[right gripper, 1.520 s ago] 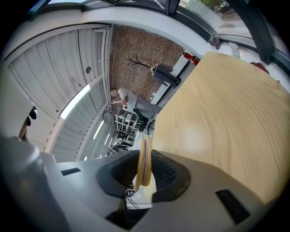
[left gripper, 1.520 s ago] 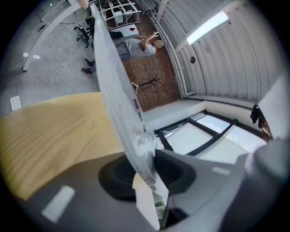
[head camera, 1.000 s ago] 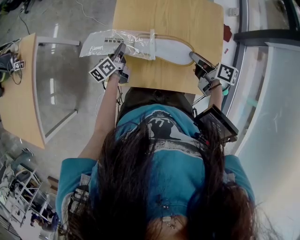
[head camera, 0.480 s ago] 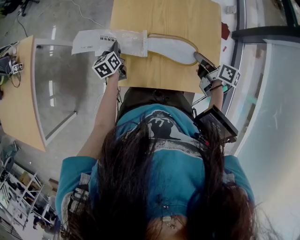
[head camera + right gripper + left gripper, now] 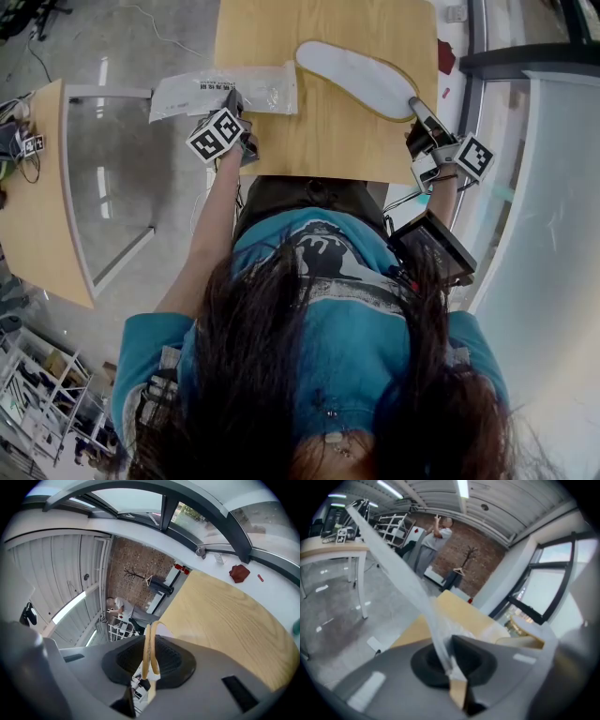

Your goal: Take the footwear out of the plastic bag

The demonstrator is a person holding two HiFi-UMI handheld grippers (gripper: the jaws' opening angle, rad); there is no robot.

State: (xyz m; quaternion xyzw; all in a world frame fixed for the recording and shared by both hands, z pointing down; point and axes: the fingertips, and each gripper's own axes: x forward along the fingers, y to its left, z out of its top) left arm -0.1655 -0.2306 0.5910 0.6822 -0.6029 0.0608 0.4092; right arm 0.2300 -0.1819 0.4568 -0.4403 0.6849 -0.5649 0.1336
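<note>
A flat white slipper (image 5: 356,77) with a tan rim lies across the wooden table (image 5: 328,141), wholly clear of the bag. My right gripper (image 5: 419,106) grips its near right end; in the right gripper view the tan rim (image 5: 150,644) sits pinched between the jaws (image 5: 149,665), which have just been closing a little on it. The clear plastic bag (image 5: 225,91) with printed text lies flat at the table's left edge and hangs over it. My left gripper (image 5: 234,103) is shut on the bag's near edge; in the left gripper view the film (image 5: 408,583) runs up from the jaws (image 5: 452,667).
A second wooden table (image 5: 37,187) stands to the left across a strip of grey floor. A small red object (image 5: 447,56) lies on the white sill right of the table, by the window frame. A person (image 5: 433,541) stands far off by a brick wall.
The right gripper has drawn the slipper to the right and away from me, fully out of the bag. The left gripper stayed clamped on the bag, which now lies empty and flatter.
</note>
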